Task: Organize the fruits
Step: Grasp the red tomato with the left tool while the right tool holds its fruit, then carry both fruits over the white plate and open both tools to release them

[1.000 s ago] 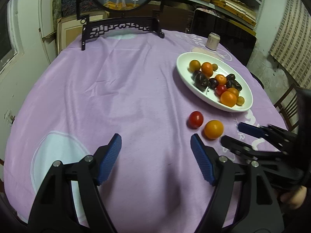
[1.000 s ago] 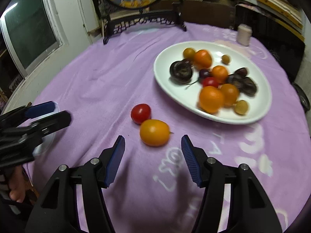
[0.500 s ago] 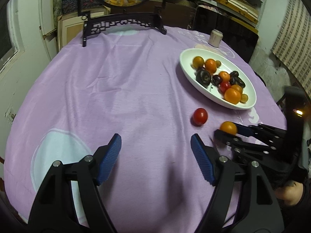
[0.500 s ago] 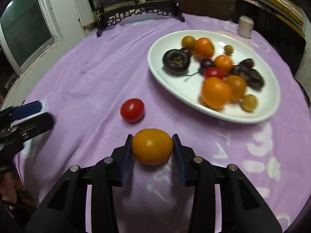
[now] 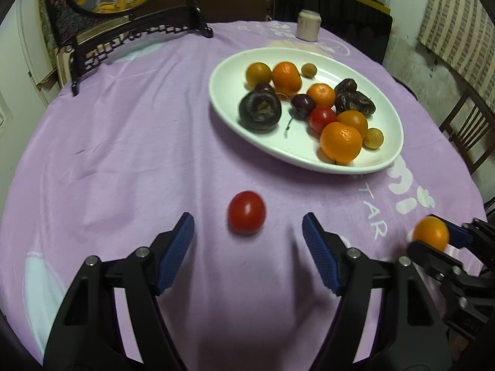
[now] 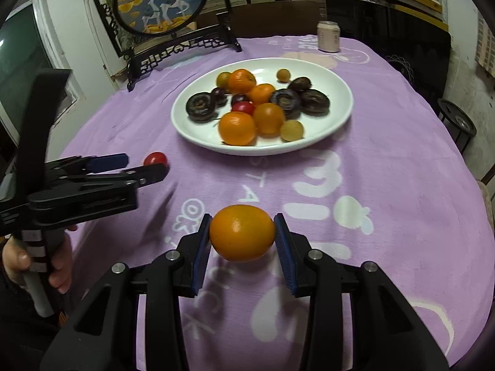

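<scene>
Right tool clamped on the orange fruit, held above the table, short of the plate. Left tool spread wide around the red tomato, not touching. Tomato looks light, smooth, easily bruised: grip across its widest part, gently.

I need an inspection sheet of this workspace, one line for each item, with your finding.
Surface: purple tablecloth with white print.
Job's things: white plate with mixed fruit; red tomato lies on the cloth; orange fruit is held.
Clutter: can behind the plate.
Grippers: left gripper open, just short of the tomato; right gripper shut on the orange fruit.
Cables: nothing seen.
Surroundings: round picture stand, shelves, window.
</scene>
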Tool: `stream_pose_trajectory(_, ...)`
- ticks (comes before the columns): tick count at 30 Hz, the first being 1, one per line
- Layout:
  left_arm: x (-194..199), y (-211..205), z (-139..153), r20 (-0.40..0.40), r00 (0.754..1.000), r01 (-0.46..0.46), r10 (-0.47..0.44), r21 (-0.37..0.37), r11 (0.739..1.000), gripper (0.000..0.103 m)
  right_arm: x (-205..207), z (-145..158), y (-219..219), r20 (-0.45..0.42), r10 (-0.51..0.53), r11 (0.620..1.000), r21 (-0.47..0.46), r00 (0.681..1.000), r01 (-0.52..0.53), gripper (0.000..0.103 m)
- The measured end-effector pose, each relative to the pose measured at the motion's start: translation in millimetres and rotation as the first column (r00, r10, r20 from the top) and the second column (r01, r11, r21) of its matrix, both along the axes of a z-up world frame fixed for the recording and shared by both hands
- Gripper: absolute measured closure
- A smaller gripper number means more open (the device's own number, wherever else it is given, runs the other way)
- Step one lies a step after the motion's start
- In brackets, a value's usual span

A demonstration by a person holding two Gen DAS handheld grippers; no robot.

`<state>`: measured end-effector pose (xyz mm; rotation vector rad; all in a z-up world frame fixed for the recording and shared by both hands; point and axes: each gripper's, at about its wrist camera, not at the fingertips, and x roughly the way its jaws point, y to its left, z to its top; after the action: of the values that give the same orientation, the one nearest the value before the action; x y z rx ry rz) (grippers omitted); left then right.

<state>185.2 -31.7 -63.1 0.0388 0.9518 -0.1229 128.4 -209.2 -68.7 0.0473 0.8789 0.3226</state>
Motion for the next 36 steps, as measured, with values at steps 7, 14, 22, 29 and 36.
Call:
stream_pose_trajectory(7, 15, -3, -18, -0.043, 0.999, -0.02, 0.021, 0.035, 0.999, 0.075, 1, -2, -10, -0.003, -0.01, 1.0, 0.03, 1.0, 0.01, 0.063)
stream_pose_trajectory(14, 7, -3, -14, -0.045, 0.999, -0.014, 0.015, 0.026, 1.0, 0.075, -1, 2, -5, 0.004, -0.007, 1.0, 0.026, 1.0, 0.007, 0.063)
stream_pose_trajectory(22, -7, 1, 3, -0.003, 1.0, -0.006, 0.006, 0.005, 1.0, 0.075, -1, 10, 2, 0.02, -0.002, 1.0, 0.012, 1.0, 0.002, 0.063)
stream_pose_trajectory(29, -9, 4, 15, 0.021, 1.0, -0.007, 0.008, -0.007, 1.0, 0.075, 6, 16, 8, 0.032, 0.008, 1.0, 0.0, 0.999, -0.008, 0.063)
stream_pose_trajectory(36, 19, 1, 38, 0.051, 0.999, -0.003, 0.003, -0.004, 1.0, 0.075, 38, 30, 7, 0.082, -0.002, 0.999, -0.037, 0.997, 0.005, 0.063)
